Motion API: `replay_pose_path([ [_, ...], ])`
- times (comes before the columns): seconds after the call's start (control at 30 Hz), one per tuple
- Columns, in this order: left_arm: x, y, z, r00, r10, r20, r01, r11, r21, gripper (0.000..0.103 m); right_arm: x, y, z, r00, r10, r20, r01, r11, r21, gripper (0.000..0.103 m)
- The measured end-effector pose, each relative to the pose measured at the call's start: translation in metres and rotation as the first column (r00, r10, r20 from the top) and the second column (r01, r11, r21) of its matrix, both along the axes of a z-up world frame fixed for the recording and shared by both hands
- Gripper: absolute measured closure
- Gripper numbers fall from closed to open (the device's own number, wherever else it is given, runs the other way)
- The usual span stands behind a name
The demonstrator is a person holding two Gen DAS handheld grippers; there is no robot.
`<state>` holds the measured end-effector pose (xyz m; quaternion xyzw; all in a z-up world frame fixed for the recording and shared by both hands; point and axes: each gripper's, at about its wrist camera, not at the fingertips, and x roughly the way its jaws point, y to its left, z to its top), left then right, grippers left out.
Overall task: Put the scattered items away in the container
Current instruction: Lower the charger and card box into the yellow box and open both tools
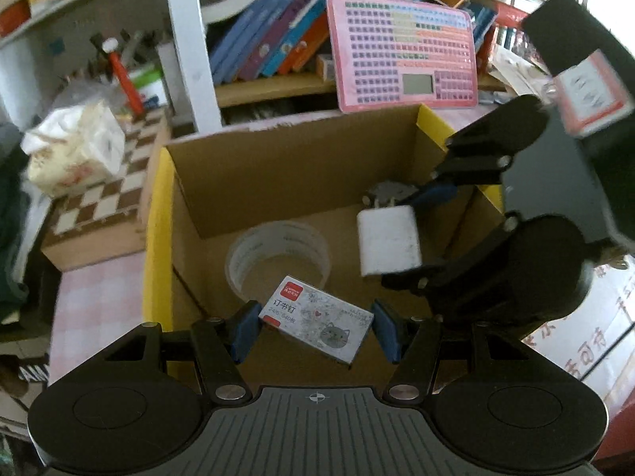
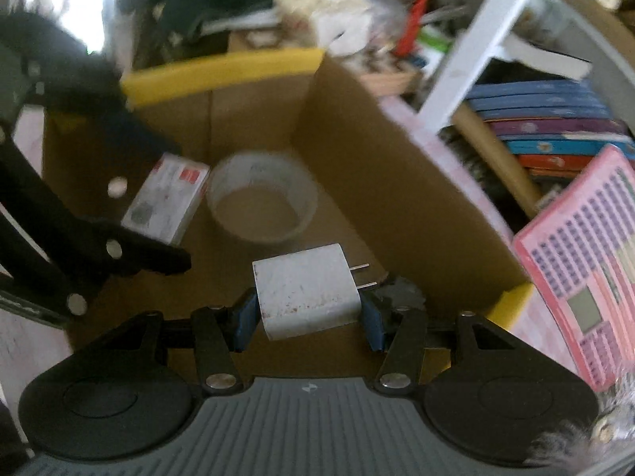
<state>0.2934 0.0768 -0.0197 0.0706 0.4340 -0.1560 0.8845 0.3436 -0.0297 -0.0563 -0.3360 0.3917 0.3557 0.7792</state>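
An open cardboard box (image 1: 254, 174) with yellow flaps holds a roll of clear tape (image 1: 278, 254) on its floor; the box (image 2: 397, 198) and the tape (image 2: 262, 206) also show in the right wrist view. My left gripper (image 1: 315, 327) is shut on a staples box (image 1: 317, 323) with a cat picture, held over the box's near side. My right gripper (image 2: 307, 317) is shut on a white charger plug (image 2: 305, 297), prongs pointing right, over the box. The right gripper (image 1: 428, 234) with the plug (image 1: 387, 240) shows in the left wrist view, the staples box (image 2: 166, 198) in the right.
A pink toy keyboard (image 1: 405, 55) leans on a bookshelf behind the box. A chessboard box (image 1: 107, 198) with a tissue pack (image 1: 75, 146) stands to the left. The table has a pink checked cloth (image 1: 95, 309). A small dark object (image 2: 401, 291) lies in the box's corner.
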Motion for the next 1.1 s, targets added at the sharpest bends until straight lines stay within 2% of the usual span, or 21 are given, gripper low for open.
replay_pose_path([
  [0.1, 0.004, 0.000, -0.004, 1.000, -0.003, -0.027, 0.003, 1.000, -0.006, 0.043, 0.004, 0.005, -0.003, 0.998, 0.034, -0.050, -0.035, 0.999, -0.017, 0.052],
  [0.2, 0.007, 0.000, -0.006, 0.999, -0.004, -0.043, 0.003, 1.000, -0.013, 0.043, 0.004, 0.009, -0.006, 0.997, 0.047, -0.056, -0.049, 0.998, -0.040, 0.052],
  [0.4, 0.009, 0.000, -0.006, 0.999, -0.009, -0.053, 0.008, 1.000, -0.026, 0.042, 0.005, 0.007, -0.006, 0.997, 0.032, -0.068, -0.034, 0.999, -0.027, 0.054],
  [0.53, 0.006, 0.002, -0.002, 1.000, -0.010, -0.023, 0.009, 0.999, -0.034, 0.040, 0.006, 0.006, -0.002, 0.998, 0.011, -0.061, -0.012, 1.000, -0.006, 0.050],
  [0.63, -0.002, 0.003, 0.003, 1.000, -0.020, 0.011, 0.021, 0.998, -0.053, 0.031, 0.005, 0.004, 0.005, 0.999, -0.009, -0.051, 0.009, 1.000, 0.010, 0.049],
  [0.83, -0.019, 0.006, 0.016, 0.998, -0.017, 0.056, 0.022, 0.997, -0.080, 0.029, 0.000, -0.009, 0.028, 0.995, -0.095, -0.029, 0.098, 0.991, 0.094, 0.047],
  [0.97, -0.035, 0.011, 0.033, 0.993, 0.007, 0.115, 0.005, 0.995, -0.103, 0.025, -0.011, -0.028, 0.048, 0.980, -0.200, 0.025, 0.191, 0.962, 0.196, 0.046],
  [1.1, -0.051, 0.018, 0.050, 0.981, 0.070, 0.183, -0.041, 0.987, -0.157, 0.023, -0.024, -0.053, 0.064, 0.939, -0.344, 0.019, 0.321, 0.893, 0.315, 0.047],
])
